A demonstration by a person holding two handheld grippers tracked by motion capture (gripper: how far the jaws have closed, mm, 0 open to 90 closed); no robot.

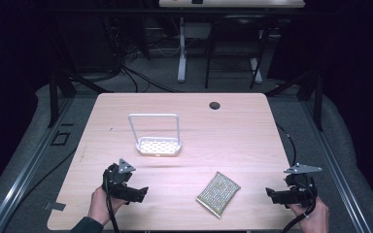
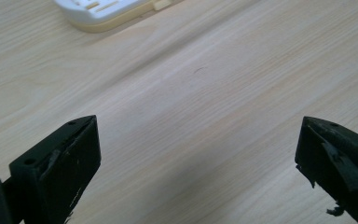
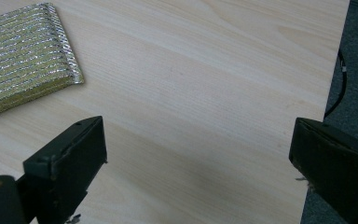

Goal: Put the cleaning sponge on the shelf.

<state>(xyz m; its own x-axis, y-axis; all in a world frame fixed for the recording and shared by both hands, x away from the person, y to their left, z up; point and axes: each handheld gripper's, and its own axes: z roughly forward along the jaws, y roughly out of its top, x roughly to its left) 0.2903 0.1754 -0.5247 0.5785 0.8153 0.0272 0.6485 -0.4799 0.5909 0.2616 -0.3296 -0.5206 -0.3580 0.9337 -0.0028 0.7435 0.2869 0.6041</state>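
A glittery yellow-silver sponge [image 1: 218, 193] lies flat near the table's front edge, right of centre; its corner appears at the upper left of the right gripper view [image 3: 23, 60]. A white perforated holder [image 1: 158, 145] with a tall wire loop [image 1: 153, 116] stands at mid-table; its rim shows at the top of the left gripper view [image 2: 103, 11]. My left gripper [image 1: 141, 193] rests at the front left, open and holding nothing [image 2: 198, 163]. At the front right corner my right gripper [image 1: 271, 195] is open as well, the sponge lying a short way to its left [image 3: 198, 168].
The wooden table [image 1: 233, 141] has a dark round hole [image 1: 215, 105] near its far edge. The table's right edge and grey floor lie right beside the right gripper [image 3: 354, 56], where a black cable [image 1: 291, 145] trails. Desk legs and cables stand beyond the far edge.
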